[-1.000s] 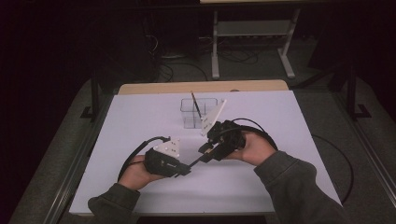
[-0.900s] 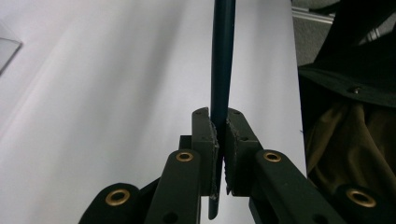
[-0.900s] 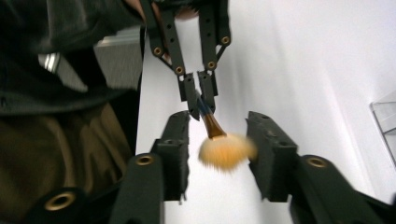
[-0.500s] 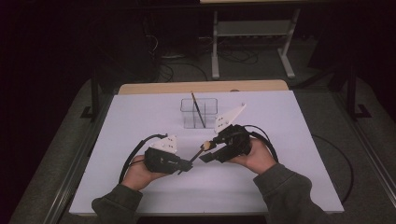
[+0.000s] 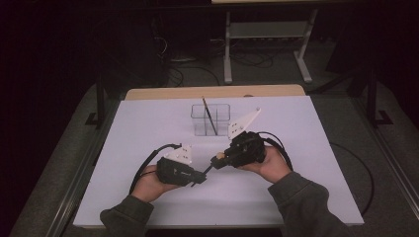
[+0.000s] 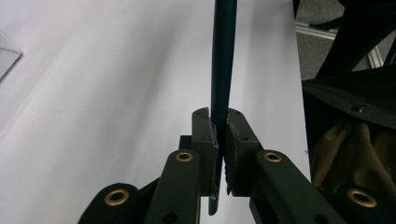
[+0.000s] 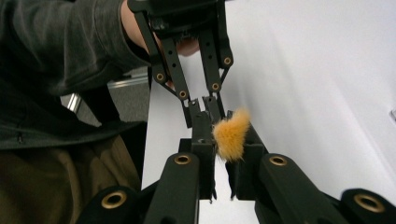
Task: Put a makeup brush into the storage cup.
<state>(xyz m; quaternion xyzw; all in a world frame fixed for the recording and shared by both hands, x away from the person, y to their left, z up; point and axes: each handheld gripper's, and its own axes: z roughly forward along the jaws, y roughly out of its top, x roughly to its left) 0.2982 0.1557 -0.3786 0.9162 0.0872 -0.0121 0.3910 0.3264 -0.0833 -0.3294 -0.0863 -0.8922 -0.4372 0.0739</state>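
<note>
A brush with a dark handle and an orange bristle tuft spans the gap between my two grippers above the white table. My left gripper is shut on the handle's lower end. My right gripper has just closed and is shut on the brush at its bristle end, with the tuft sticking out past its pads. The two grippers face each other tip to tip, and the left gripper appears in the right gripper view.
A clear holder stands at mid-table behind the grippers with another dark brush leaning in it. A wooden strip runs along the table's far edge. Cables trail from both grippers.
My right hand has sunk slightly toward the left gripper and its jaws have come together on the brush's bristle end. The left hand has stayed put.
</note>
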